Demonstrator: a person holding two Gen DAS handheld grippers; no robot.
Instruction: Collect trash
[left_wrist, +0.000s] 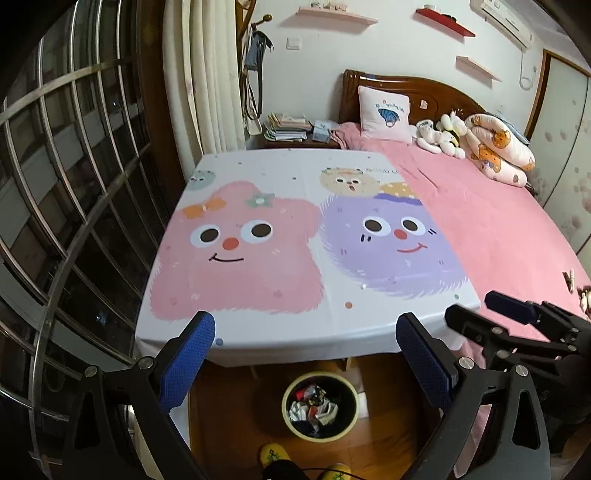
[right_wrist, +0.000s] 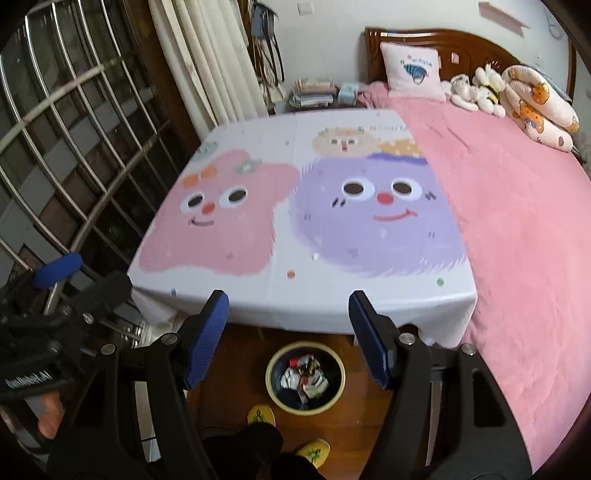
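Note:
A round bin (left_wrist: 320, 408) with a pale yellow rim stands on the wooden floor under the table's front edge; it also shows in the right wrist view (right_wrist: 306, 380). Crumpled wrappers and paper (left_wrist: 314, 406) fill it, also seen from the right wrist (right_wrist: 304, 376). My left gripper (left_wrist: 304, 365) is open and empty, held above the bin. My right gripper (right_wrist: 288, 338) is open and empty, also above the bin. The right gripper shows at the right of the left wrist view (left_wrist: 517, 321); the left gripper shows at the left of the right wrist view (right_wrist: 62, 291).
A table with a cartoon-monster cloth (left_wrist: 288, 236) stands ahead, against a bed with a pink blanket (left_wrist: 498, 221). A barred window (left_wrist: 66, 184) is on the left. A nightstand with books (left_wrist: 291, 127) is at the back. Yellow slippers (right_wrist: 261, 415) are by the bin.

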